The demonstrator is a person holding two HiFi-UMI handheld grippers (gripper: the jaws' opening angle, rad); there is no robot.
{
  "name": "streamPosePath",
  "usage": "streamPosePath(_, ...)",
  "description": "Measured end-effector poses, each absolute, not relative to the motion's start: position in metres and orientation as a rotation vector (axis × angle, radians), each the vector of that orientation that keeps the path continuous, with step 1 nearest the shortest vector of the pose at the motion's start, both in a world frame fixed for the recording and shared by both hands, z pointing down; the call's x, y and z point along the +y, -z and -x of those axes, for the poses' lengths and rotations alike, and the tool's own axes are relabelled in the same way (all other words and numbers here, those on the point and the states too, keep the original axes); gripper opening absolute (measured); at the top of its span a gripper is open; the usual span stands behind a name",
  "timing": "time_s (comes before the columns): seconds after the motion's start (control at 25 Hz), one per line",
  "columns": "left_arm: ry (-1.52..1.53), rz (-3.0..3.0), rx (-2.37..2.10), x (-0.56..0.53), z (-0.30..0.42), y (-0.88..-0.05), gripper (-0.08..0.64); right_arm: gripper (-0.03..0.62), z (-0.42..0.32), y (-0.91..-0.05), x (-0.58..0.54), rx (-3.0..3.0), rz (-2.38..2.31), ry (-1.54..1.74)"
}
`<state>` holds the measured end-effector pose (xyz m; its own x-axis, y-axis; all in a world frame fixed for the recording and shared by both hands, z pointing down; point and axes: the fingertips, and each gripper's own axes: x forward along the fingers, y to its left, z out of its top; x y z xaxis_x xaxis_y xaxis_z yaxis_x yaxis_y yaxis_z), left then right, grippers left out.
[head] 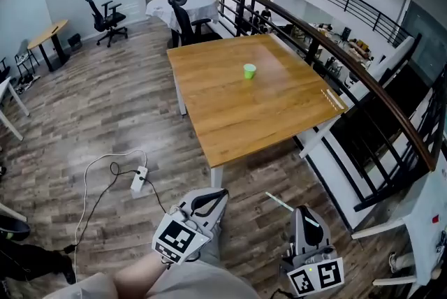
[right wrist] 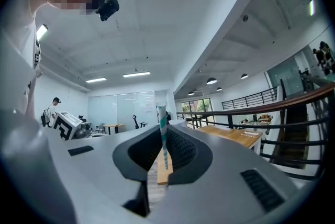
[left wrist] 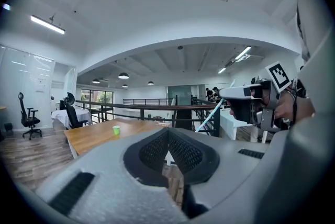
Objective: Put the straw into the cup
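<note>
Open office, wooden desk [head: 237, 116] well ahead, green cup [head: 249, 70] upright mid-desk toward far edge; right gripper [head: 299, 212] clamped the striped straw [right wrist: 163, 129], left gripper [head: 211, 198] closed, empty; best approach first, then lower the straw upright over the rim.

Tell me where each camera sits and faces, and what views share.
Head view: on the head, steeply down at table, cup, left gripper, right gripper, forearm.
Left gripper view: along its shut, empty jaws toward the table; right hand shows.
Right gripper view: along jaws shut on the straw, tilted upward; shirt shows.
Shared: all three show the table.
</note>
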<state>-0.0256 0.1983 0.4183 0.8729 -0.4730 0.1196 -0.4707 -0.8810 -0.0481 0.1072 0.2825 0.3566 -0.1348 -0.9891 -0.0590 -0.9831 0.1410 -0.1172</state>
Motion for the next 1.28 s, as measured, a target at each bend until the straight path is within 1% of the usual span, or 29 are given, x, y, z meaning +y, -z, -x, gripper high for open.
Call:
streamPosePath(0.16, 0.228, 3.024, 0.758, 0.129, 0.013, -0.421, 0.014, 0.034, -0.119, -0.353, 0.213, 2.279, 1.923, 0.162)
streamPosePath(0.52, 0.261, 3.062, 0.776, -0.019, -0.03, -0.414, 0.014, 0.034, -0.162, -0.348, 0.064, 2.297, 1.898, 0.245)
streamPosePath(0.76, 0.252, 3.056, 0.729, -0.092, -0.051, -0.408, 0.014, 0.034, -0.178, -0.345, -0.02, 2.293, 1.914, 0.28)
streamPosePath(1.0, 0.238, 3.081, 0.745, -0.161, -0.054, -0.411, 0.014, 0.034, -0.187, -0.348, -0.095, 2.308, 1.95, 0.274)
streamPosePath(1.28, 0.237, 3.1, 0.756, -0.207, -0.055, -0.411, 0.014, 0.034, -0.194, -0.344, -0.142, 2.315, 2.0, 0.28)
